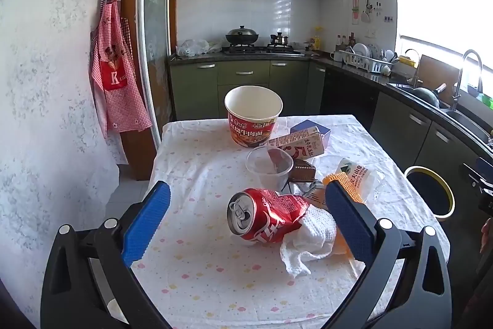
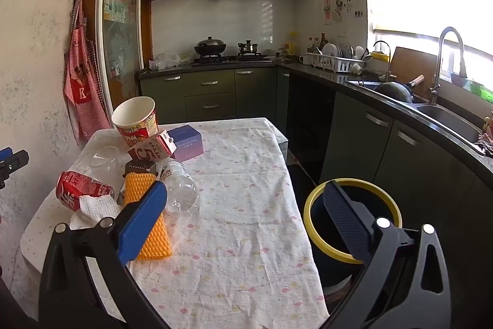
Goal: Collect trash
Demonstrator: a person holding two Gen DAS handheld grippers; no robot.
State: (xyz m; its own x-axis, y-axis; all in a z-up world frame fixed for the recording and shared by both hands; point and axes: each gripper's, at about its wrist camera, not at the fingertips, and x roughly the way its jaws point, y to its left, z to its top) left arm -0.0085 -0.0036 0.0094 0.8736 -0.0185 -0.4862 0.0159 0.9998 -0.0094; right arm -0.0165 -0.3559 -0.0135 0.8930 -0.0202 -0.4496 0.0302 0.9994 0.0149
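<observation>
Both claws (image 1: 246, 224) (image 2: 243, 224) released; trash left on table (image 2: 246, 236), bin (image 2: 311, 205) past right edge.

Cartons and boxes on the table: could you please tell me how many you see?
2: a milk carton lying on its side beside the noodle cup, and a purple box directly behind it. Others may be hidden under the pile.

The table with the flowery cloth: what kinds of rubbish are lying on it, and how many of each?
Crushed red soda can: 1
Red paper noodle bowl: 1
Clear plastic cup: 1
Clear plastic bottle: 1
Milk carton: 1
Blue-purple cardboard box: 1
Orange foam net sleeve: 1
White paper towel: 1
Brown wrapper: 1
Total: 9
</observation>
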